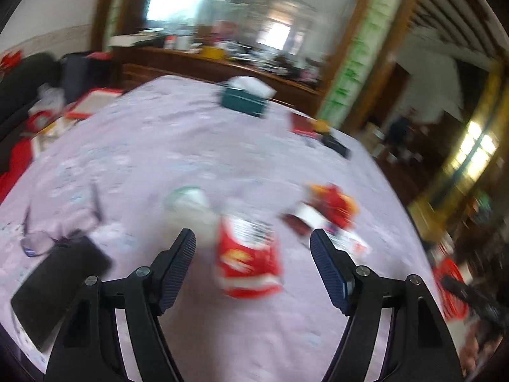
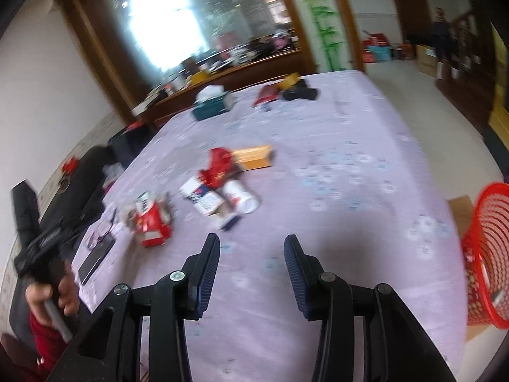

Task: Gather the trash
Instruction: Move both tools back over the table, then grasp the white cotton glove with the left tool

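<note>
left gripper [image 1: 253, 248] jaws apart and empty above red snack bag [image 1: 246, 261], right gripper [image 2: 251, 254] apart over bare lilac table [image 2: 366, 165], red mesh basket [image 2: 486, 254] at right edge, contents unclear, scattered wrappers [image 2: 219, 187] mid-table, teal tissue box [image 2: 211, 106] with white tissue beyond

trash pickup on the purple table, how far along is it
Done: nothing clearly; what the red basket at the table's edge holds is unclear. In hand: nothing. The left gripper is open, a red snack bag lying on the cloth between its fingers; the right gripper is open over bare cloth. Left: that bag, the white cup, the small boxes and the red wrapper.
</note>
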`<state>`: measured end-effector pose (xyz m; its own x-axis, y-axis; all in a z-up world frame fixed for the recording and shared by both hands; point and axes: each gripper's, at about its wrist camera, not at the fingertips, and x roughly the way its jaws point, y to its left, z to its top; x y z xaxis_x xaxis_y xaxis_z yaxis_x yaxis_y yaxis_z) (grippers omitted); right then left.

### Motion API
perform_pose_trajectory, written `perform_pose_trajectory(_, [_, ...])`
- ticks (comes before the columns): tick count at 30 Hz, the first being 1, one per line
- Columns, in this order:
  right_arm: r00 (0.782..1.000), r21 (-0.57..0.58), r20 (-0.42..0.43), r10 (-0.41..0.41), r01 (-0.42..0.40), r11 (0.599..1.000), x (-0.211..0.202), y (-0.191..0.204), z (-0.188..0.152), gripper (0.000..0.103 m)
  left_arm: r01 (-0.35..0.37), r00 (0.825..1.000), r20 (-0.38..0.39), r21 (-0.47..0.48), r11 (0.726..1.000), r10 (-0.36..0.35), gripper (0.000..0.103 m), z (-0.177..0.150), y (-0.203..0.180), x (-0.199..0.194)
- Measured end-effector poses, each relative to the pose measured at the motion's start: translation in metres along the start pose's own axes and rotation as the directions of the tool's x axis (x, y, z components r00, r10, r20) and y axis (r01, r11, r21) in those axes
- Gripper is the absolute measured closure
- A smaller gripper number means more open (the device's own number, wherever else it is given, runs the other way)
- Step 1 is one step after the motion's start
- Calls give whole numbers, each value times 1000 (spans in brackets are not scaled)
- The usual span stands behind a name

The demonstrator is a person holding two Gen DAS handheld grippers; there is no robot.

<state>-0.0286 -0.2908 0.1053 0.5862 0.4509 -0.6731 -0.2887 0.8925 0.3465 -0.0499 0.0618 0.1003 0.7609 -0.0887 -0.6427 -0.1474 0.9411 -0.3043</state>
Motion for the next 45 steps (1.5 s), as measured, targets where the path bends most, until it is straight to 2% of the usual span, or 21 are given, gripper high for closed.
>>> perform_pose_trajectory(2, [1000, -36, -14, 14, -15, 999, 7, 15, -1, 57, -48, 998, -33, -47, 998, 46, 29, 5, 21, 14])
perform_pose_trajectory(8, [998, -85, -50, 36, -40, 996, 18, 37, -6, 57, -10, 989, -148, -152, 988, -13, 29, 8, 58, 68])
perform_pose_trajectory(11, [997, -96, -67, 36, -43, 994, 20, 40, -9, 57, 2, 984, -176, -146, 989, -28, 29, 4, 55, 85])
perform_pose_trajectory(13, [997, -100, -73, 35, -43, 994, 21, 42, -10, 57, -17, 982, -187, -145, 989, -11, 29, 3, 54, 95])
perform_pose_trajectory(15, [996, -105, -77, 33, -41, 994, 22, 45, -9, 57, -12, 985, -174, -153, 988, -15, 38, 3, 54, 99])
perform_pose_trajectory(16, [996, -105, -78, 33, -41, 994, 23, 46, -9, 57, -11, 985, -174, -154, 988, -16, 52, 3, 53, 100])
perform_pose_trajectory(17, [996, -106, -82, 35, -44, 993, 25, 48, -8, 57, -8, 984, -175, -153, 988, -19, 59, 3, 54, 101])
perform_pose_trajectory(20, [994, -116, -100, 50, -61, 991, 32, 57, -6, 56, 7, 987, -157, -139, 990, -29, 65, 2, 55, 92])
perform_pose_trajectory(26, [986, -154, -138, 96, -117, 981, 59, 91, 3, 49, 42, 997, -53, -91, 995, -47, 65, 1, 51, 46])
perform_pose_trajectory(31, [973, -153, -187, 135, -164, 974, 103, 126, 15, 30, 69, 998, 4, -59, 996, -69, 65, -3, 51, 15])
perform_pose_trajectory(33, [971, -155, -195, 136, -167, 974, 125, 140, 21, 29, 82, 997, 12, -60, 995, -81, 65, -4, 53, 8])
perform_pose_trajectory(38, [969, -185, -231, 91, -135, 973, 176, 164, 30, 27, 80, 997, 20, -46, 996, -79, 65, -11, 59, -1])
perform_pose_trajectory(40, [966, -205, -255, 49, -103, 973, 196, 171, 29, 26, 80, 997, 19, -55, 995, -79, 65, -14, 65, -3])
perform_pose_trajectory(45, [961, -238, -276, -18, -50, 970, 227, 179, 22, 26, 88, 996, 16, -60, 994, -87, 65, -19, 73, -3])
